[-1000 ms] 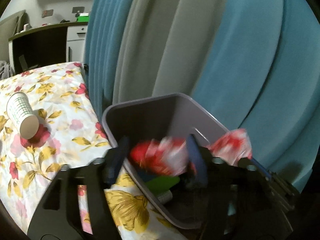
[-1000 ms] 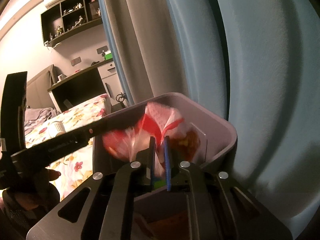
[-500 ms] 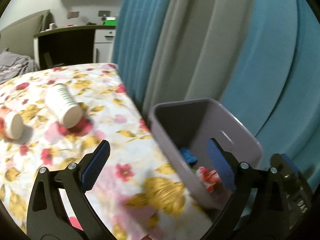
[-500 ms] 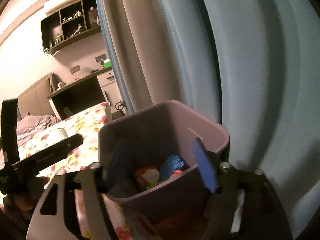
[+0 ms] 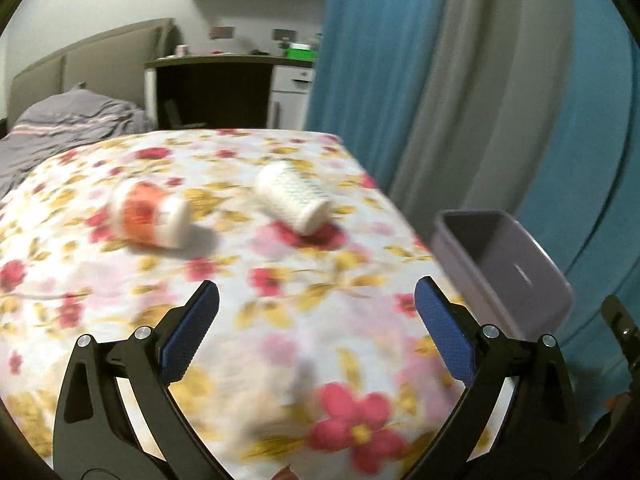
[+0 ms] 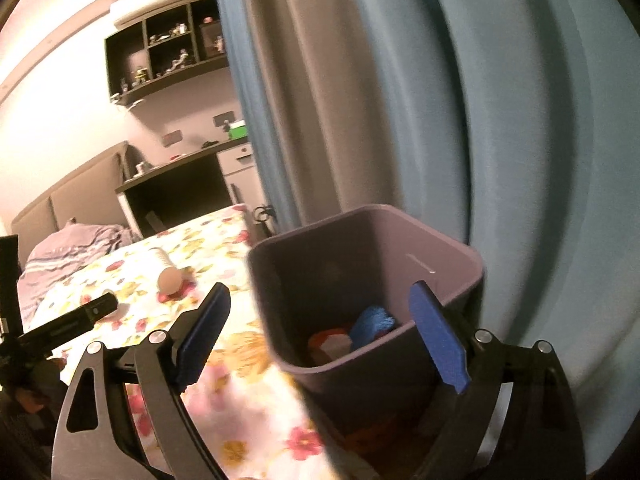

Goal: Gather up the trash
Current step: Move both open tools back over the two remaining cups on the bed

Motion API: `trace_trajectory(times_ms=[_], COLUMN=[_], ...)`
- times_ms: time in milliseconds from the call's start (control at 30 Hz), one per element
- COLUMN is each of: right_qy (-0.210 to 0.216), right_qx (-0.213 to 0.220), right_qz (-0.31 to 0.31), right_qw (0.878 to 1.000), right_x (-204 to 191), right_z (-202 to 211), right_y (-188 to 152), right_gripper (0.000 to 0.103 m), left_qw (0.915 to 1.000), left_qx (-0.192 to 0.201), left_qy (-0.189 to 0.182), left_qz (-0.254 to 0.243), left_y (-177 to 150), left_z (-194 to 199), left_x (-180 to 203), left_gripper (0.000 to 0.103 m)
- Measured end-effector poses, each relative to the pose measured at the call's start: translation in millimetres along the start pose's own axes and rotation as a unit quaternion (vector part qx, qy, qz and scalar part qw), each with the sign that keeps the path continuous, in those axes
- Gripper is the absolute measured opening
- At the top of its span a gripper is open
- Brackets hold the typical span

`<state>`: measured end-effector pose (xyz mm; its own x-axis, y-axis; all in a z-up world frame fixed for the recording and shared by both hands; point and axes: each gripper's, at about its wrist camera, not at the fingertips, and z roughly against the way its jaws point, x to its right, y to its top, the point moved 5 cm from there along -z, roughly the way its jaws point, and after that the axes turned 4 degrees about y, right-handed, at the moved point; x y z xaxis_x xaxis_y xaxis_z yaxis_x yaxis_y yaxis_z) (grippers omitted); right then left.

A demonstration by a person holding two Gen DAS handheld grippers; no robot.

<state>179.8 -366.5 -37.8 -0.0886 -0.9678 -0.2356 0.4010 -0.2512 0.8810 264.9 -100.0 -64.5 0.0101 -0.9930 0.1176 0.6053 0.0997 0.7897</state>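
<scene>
Left gripper (image 5: 316, 320): jaws wide apart, nothing between them, blue pads bare. It faces out over the floral bedspread (image 5: 280, 344). Right gripper (image 6: 320, 336): its jaws have just been opening and stand apart and empty, poised at the near rim of the grey waste bin (image 6: 460, 276), which sits off the bed's edge against the blue curtain (image 6: 520, 120).

Inside the bin, low down, a red-and-white wrapper (image 6: 332, 344) and a blue scrap (image 6: 372, 320) are visible (already deposited, by the look of it).

Remaining trash, seen from the left wrist: an orange-and-white cup (image 5: 150, 216) on its side at about 11 o'clock from the left gripper, and a white paper cup (image 5: 294, 196), also on its side, at about 12 o'clock, its open end facing the camera. The two lie near each other but apart. The bin stands at 2 o'clock.

Assessment: the step in hand appears to be the reach for the next piece. Recommended practice: take the white cup across its body rather than end-on, close gently (thin walls will likely crush), and lift clear of the soft cloth before swinging towards the bin. The view is motion-blurred; finer detail cannot be confirmed.
</scene>
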Motion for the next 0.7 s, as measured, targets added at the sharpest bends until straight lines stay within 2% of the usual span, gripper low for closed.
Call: trace_trajectory(times_ms=[267,533,700], right_qy=[0.045,0.068,0.075], right_qx=[-0.009,-0.021,-0.03], right_qz=[0.023,0.041,0.042], right_qw=[0.999,0.997,0.996], right_x=[-54.9,-96.8,-113.3], right_z=[-8.0,-21.8,-32.8], right_y=[-2.5,-7.4,-7.9], right_gripper=[0.088,0.088,0.088], left_qw=[0.9974,0.9966,0.9978], left_qx=[0.015,0.008,-0.011], left_qy=[0.062,0.059,0.042], left_qz=[0.034,0.057,0.051], left_y=[0.3,-0.9,4.1], left_z=[26.4,23.4,-2.6], left_x=[-88.1,-133.9,-144.8], left_gripper=[0.097,0.097,0.097])
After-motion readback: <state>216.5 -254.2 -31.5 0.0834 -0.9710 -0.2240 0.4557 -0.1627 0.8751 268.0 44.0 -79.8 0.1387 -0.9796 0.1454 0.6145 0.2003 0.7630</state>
